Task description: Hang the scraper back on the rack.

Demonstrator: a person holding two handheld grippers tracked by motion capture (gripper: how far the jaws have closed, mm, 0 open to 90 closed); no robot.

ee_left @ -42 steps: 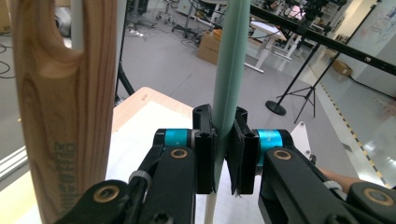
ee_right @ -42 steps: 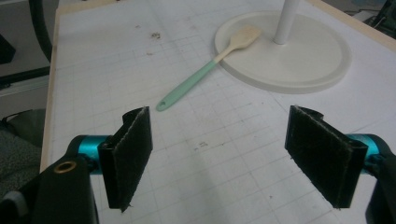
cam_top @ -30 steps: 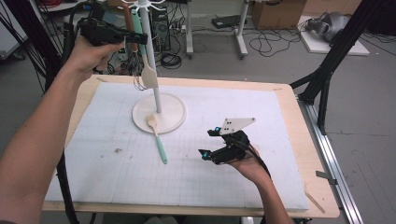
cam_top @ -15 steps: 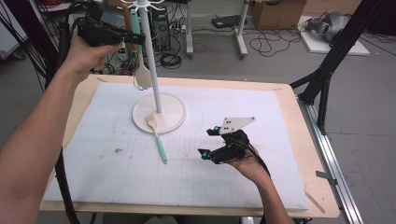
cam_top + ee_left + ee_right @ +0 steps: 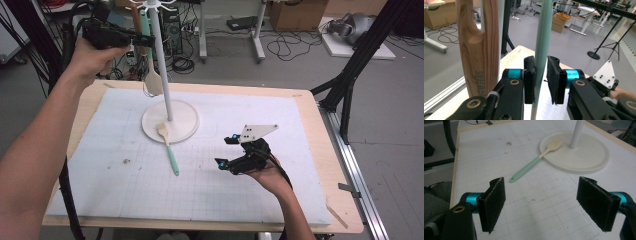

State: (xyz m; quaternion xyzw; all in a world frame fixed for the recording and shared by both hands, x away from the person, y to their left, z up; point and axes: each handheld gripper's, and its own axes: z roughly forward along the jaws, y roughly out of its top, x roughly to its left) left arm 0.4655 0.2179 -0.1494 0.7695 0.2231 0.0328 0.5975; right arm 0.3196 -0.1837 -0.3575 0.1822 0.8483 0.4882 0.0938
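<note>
A white rack pole (image 5: 162, 65) rises from a round base (image 5: 182, 125). From its hooks hang a mint-handled spatula (image 5: 152, 82) and a brown wooden utensil (image 5: 136, 20). My left gripper (image 5: 142, 40) is raised beside the pole. Its jaws have just been closing, and the pads now press on the spatula's mint handle (image 5: 543, 32). The wooden handle (image 5: 479, 50) hangs just left of the left gripper (image 5: 541, 75). A mint-handled wooden spoon (image 5: 167, 145) lies with its bowl on the base. My right gripper (image 5: 223, 151) rests open and empty on the mat, to the right of the spoon (image 5: 531, 166).
A white gridded mat (image 5: 125, 190) covers the wooden table (image 5: 330, 150). The right gripper (image 5: 541, 202) faces the base (image 5: 584, 157) and pole (image 5: 576, 132). Black stand legs (image 5: 350, 75) rise off the table's right edge, and cables and carts lie on the floor behind.
</note>
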